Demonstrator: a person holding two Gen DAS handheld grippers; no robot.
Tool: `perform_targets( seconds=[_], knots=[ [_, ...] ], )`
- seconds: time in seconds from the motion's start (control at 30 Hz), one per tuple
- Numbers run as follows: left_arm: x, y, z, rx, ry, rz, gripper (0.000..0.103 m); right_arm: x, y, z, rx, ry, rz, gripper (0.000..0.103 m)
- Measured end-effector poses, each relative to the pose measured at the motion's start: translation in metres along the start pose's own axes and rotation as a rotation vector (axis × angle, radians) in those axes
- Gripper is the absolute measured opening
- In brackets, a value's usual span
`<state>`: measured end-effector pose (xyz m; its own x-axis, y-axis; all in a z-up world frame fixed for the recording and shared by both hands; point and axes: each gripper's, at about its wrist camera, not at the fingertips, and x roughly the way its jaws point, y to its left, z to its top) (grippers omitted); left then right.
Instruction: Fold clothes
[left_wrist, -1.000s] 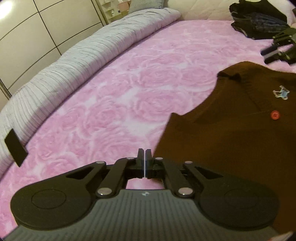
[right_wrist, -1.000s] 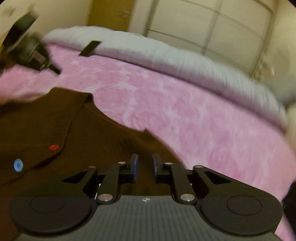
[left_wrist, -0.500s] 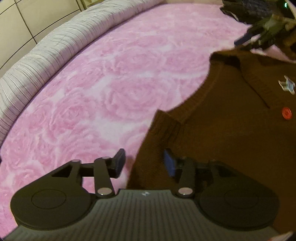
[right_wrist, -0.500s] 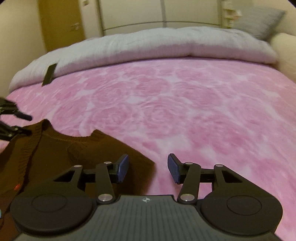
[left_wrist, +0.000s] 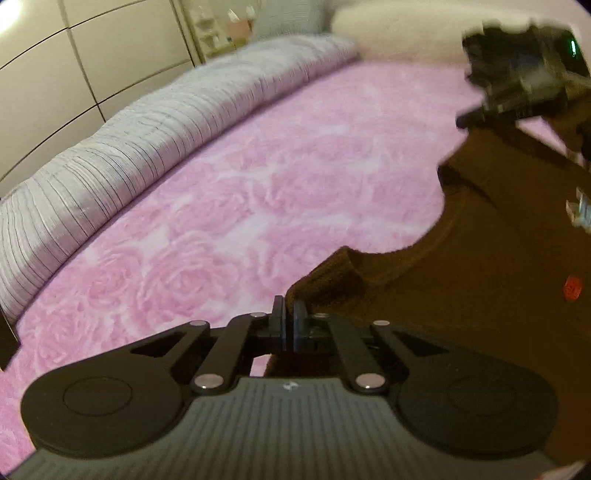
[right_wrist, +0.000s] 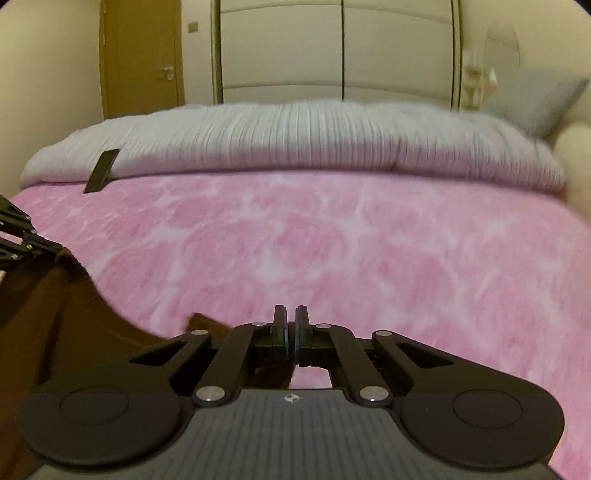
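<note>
Brown knit sweater (left_wrist: 461, 266) is lying spread out on the pink rose-pattern blanket (left_wrist: 258, 177) that's covering the bed, taking up the right side of the left wrist view and the lower left corner of the right wrist view (right_wrist: 48, 314). It's got a red button (left_wrist: 573, 288) on the front and a small pale blue-white clip or button thing (left_wrist: 580, 210) a bit further up, hard to tell which because it's blurry.

Left gripper (left_wrist: 289, 325) is sitting right at a ribbed corner of the sweater, jaws pressed almost together and pinching the knit edge between them. Brown fabric is showing right at the tips and underneath them.

Right gripper (right_wrist: 291, 332) is doing the same kind of thing on its side. Its jaws are squeezed close with only a thin slit between them, and a bit of brown fabric is hanging just below the tips, so it's pinching the sweater too. From the left wrist camera the right gripper (left_wrist: 517, 88) is showing up as a dark blurry shape at the far top corner of the sweater, with a little green light on it.

Background stuff: a grey ribbed duvet (right_wrist: 295, 144) is bunched along the far edge of the bed, with a flat black object (right_wrist: 101, 170) leaning against it. Behind that, cream wardrobe doors (right_wrist: 332, 48) and a wooden door (right_wrist: 142, 55) are lining the wall, and a grey pillow (right_wrist: 532, 99) is sitting at the right.
</note>
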<state>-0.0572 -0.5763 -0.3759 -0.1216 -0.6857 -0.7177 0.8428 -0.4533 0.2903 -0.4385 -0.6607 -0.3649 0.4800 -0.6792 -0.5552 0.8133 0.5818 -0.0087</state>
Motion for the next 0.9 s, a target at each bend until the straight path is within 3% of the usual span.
perform_targets(
  seconds=[0.1,0.17,0.2,0.27,0.3,0.47,0.5,0.67,0.9],
  knots=[
    [0.011,-0.002,-0.006,0.012,0.035,0.019,0.003,0.027,0.012,-0.004,-0.082,0.07,-0.035,0.001],
    [0.012,-0.001,-0.011,-0.01,0.027,0.031,0.008,0.042,0.016,-0.014,-0.107,0.147,-0.06,0.001],
    [0.008,0.003,-0.011,-0.049,0.019,0.031,0.016,0.045,0.018,-0.019,-0.118,0.172,-0.082,0.002],
    [-0.005,0.012,-0.012,-0.102,-0.003,0.028,0.026,0.035,0.017,-0.018,-0.088,0.153,-0.136,0.022],
    [-0.015,0.014,-0.013,-0.109,-0.01,0.033,0.026,0.024,0.015,-0.015,-0.058,0.132,-0.155,0.028],
    [-0.074,0.0,-0.018,-0.114,-0.044,0.052,0.027,-0.049,0.012,-0.005,0.016,0.094,-0.158,0.03],
    [-0.088,-0.007,-0.022,-0.117,-0.054,0.047,0.03,-0.067,0.013,-0.009,0.044,0.093,-0.154,0.035],
    [-0.157,-0.061,-0.051,-0.126,-0.079,0.005,0.044,-0.159,0.04,-0.065,0.148,0.124,-0.118,0.048],
    [-0.229,-0.136,-0.109,-0.179,-0.041,-0.016,0.054,-0.285,0.075,-0.162,0.339,0.109,-0.172,0.049]
  ],
)
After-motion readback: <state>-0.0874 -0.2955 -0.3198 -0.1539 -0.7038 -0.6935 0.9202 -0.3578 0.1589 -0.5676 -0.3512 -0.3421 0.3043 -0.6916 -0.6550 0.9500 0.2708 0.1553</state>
